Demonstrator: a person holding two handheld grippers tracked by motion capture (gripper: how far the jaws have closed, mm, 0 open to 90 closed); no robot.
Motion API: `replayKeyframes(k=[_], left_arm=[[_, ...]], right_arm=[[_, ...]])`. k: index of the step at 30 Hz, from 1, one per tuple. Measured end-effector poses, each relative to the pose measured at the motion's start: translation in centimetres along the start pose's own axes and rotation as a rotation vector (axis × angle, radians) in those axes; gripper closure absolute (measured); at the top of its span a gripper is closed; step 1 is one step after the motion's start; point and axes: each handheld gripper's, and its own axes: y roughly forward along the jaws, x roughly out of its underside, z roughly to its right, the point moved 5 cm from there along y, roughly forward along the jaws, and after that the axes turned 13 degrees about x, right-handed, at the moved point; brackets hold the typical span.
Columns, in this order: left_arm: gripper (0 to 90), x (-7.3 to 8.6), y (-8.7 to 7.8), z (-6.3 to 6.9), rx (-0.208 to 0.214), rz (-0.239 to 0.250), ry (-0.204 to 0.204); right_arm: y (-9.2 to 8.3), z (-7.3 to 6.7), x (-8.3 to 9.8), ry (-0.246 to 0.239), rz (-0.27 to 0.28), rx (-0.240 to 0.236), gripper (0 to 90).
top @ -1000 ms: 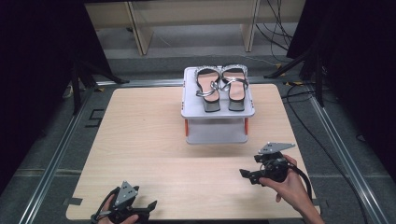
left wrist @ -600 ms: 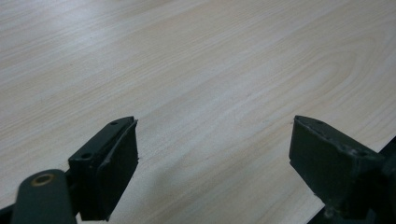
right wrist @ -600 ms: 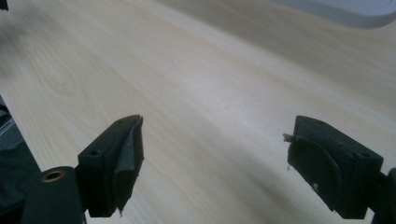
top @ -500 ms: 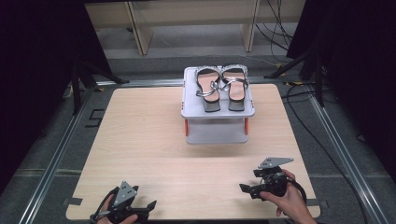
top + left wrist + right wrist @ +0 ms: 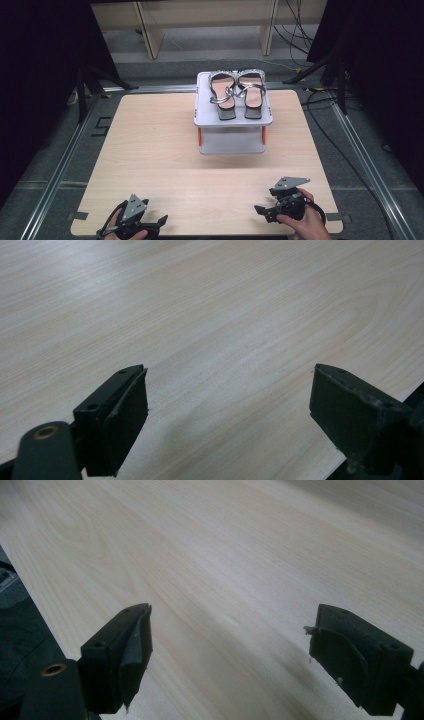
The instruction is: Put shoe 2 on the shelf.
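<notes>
A pair of sandals (image 5: 236,93) is sitting side by side on top of a small grey rack (image 5: 233,116) at the far middle of the wooden worktop (image 5: 150,150). The left gripper (image 5: 159,221) is resting at the near left edge, its jaws spread wide over bare wood. The right gripper (image 5: 261,211) is lying at the near right, jaws likewise apart, holding nothing.
</notes>
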Motion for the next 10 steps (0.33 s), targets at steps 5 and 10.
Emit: replayKeyframes(k=[5, 10], left_arm=[[15.5, -0.07, 0.1, 0.17, 0.009, 0.019, -0.015], [15.5, 0.01, 0.05, 0.0, -0.001, -0.005, 0.002]], right_arm=[[-0.04, -0.04, 0.01, 0.007, -0.007, 0.011, 17.1], [0.14, -0.07, 0.05, -0.007, -0.015, 0.019, 17.4]])
